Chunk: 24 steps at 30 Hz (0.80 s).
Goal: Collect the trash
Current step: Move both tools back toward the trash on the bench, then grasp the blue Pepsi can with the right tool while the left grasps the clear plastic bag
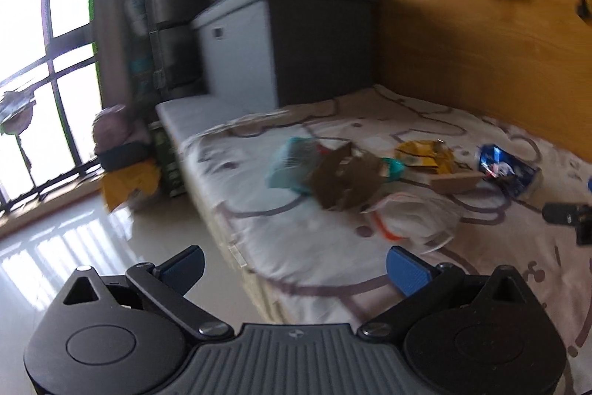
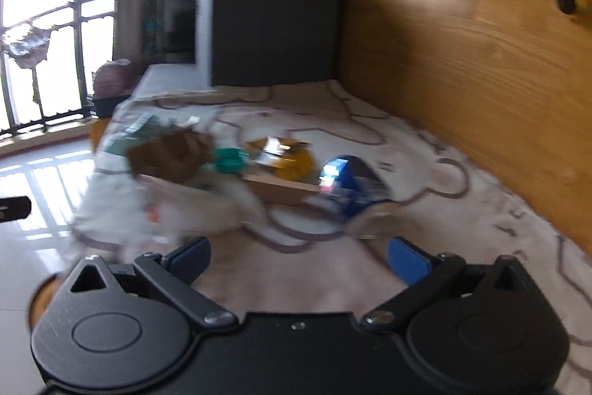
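Left wrist view — left gripper (image 1: 296, 269) spread empty, right gripper (image 2: 299, 258) likewise, above bed (image 1: 314, 247)

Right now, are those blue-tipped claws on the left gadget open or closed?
Open. The left gripper has its two blue finger pads spread wide apart with nothing between them, above the edge of the patterned bed sheet.

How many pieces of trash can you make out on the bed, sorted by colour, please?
Teal bag and teal cup: 2
Brown crumpled paper and brown cardboard piece: 2
Yellow wrapper: 1
Blue packet: 1
White plastic bag: 1
Total: 7, as far as the blur allows.
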### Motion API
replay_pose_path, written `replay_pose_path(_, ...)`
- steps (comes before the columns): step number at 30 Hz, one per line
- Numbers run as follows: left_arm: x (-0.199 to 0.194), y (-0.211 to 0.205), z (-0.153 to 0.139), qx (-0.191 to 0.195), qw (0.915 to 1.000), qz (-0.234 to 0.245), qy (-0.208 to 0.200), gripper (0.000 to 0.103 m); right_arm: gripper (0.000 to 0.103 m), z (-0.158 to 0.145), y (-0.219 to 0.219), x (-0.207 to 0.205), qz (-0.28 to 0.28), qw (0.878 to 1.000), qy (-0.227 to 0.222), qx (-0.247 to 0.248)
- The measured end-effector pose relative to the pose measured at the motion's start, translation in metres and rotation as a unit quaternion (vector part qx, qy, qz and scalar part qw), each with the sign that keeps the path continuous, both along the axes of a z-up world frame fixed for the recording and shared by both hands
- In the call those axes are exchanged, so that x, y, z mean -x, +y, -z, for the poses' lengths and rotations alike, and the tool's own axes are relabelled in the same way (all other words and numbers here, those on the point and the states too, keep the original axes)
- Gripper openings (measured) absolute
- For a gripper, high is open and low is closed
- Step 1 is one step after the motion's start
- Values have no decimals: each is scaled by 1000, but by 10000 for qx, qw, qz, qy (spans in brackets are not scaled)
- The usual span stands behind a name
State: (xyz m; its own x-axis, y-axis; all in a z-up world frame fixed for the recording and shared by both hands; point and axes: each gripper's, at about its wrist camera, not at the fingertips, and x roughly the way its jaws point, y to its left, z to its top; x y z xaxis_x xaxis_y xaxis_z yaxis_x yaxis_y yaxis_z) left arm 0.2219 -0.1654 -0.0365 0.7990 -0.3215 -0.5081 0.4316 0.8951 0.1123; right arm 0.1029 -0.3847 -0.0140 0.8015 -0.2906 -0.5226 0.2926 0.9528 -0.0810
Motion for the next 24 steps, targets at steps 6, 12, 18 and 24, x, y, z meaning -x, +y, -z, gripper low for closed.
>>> replay_pose_path(6,-24,-31,20,-365,9974,535,-330,103,103,13,-32,-4,312,9993,112,187)
replay_pose_path(12,-47,-51,36,-528,9919,976,-618,103,103,19,-48,-19,390,9988,136,269)
replay_pose_path(18,-62,-74,51,-1102,9819,1194,-976,103,103,21,-50,-44,310,9980,180,525)
replay_pose_path(24,-69,-84,57,-1209,9699,1720,-1227,96,91,23,-41,-77,72,9945,390,973)
